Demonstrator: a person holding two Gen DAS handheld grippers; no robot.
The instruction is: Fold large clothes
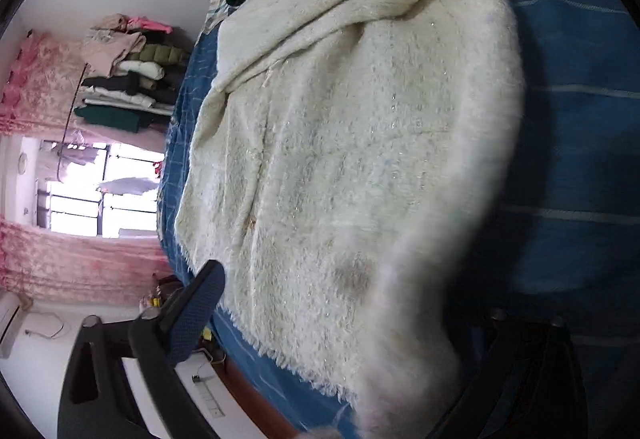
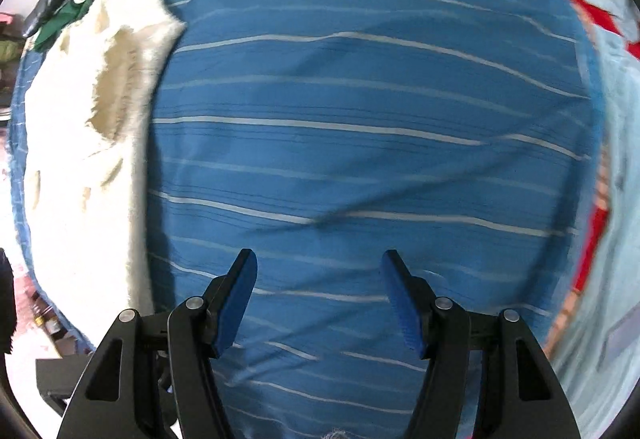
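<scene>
Blue striped bedsheet carries a cream fuzzy sweater: soft, limp; pinch its hem edge. Right gripper spread, empty; left gripper state indeterminable.

No readable text, label, brand or number shows anywhere.

Blue striped bedsheet, pink curtains, window, shelved clothes stack
</scene>
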